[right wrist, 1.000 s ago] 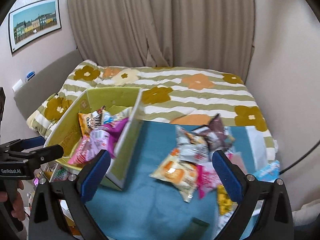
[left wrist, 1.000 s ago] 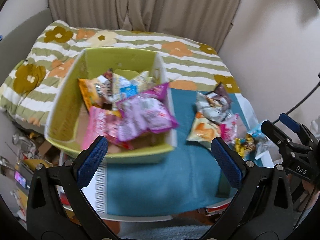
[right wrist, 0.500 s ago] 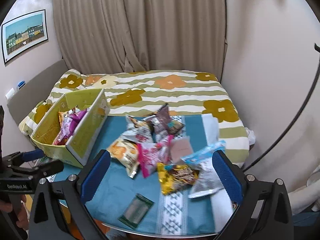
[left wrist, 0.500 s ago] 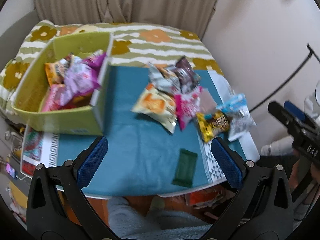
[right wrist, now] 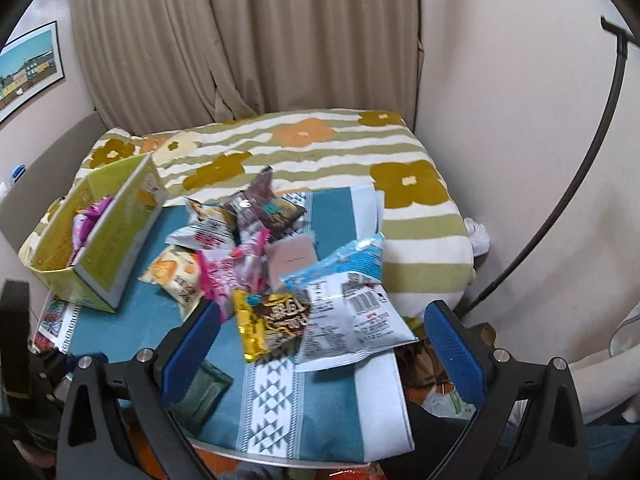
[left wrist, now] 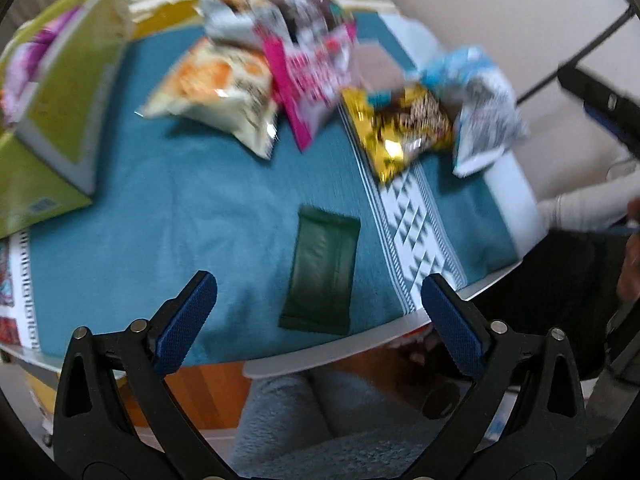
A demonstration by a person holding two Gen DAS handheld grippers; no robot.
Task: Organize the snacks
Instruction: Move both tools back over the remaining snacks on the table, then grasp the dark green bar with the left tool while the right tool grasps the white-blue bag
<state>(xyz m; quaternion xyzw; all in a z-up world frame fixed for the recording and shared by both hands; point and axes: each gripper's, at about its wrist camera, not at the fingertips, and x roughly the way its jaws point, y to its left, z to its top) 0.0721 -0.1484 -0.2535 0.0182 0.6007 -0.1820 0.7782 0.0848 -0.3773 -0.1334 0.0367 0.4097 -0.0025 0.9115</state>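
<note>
Right hand-held gripper (right wrist: 320,344) hangs wide above snack packets (right wrist: 276,280) on teal cloth (right wrist: 332,408).

Beyond my table (right wrist: 384,432) stands a bed (right wrist: 304,148) with a flowered, striped cover, beige curtains (right wrist: 248,36) behind it, cream walls (right wrist: 512,92).

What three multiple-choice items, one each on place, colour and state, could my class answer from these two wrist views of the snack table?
1. Where does the dark green packet lie?
A in the box
B alone on the blue cloth, near the table's front edge
C on the bed

2. What colour is the box?
A red
B yellow-green
C black

3. How is the right gripper?
A open, holding nothing
B shut on a bag
C out of view

Key: B, it lies apart from the pile; B, its walls show that colour; A, its fingers stand wide apart, gripping nothing.
</note>
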